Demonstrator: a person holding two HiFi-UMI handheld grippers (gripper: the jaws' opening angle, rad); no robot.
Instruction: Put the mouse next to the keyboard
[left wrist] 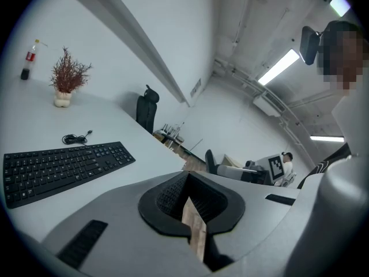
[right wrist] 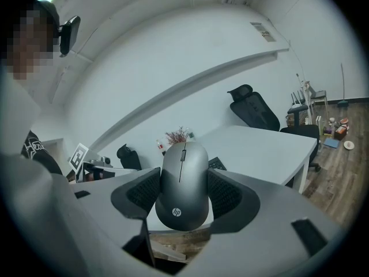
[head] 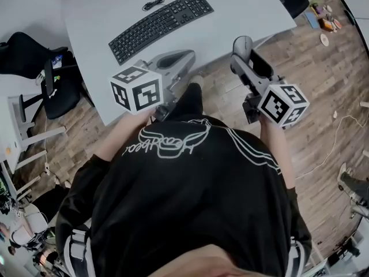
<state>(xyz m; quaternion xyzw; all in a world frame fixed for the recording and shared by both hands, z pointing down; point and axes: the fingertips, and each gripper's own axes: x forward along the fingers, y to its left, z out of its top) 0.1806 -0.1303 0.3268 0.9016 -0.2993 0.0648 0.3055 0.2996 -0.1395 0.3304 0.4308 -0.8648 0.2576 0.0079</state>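
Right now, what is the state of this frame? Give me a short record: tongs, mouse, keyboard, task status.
left tongs: shut, empty
right tongs: shut on the mouse
mouse: grey, held in the air by the table edge
keyboard: black, flat on the white table, cable coiled beyond it
task status: mouse not yet set beside keyboard

White desk (head: 248, 4) on wood-plank floor (head: 323, 85); black office chair (head: 26, 48) beside; strip lights (left wrist: 278, 67) overhead.
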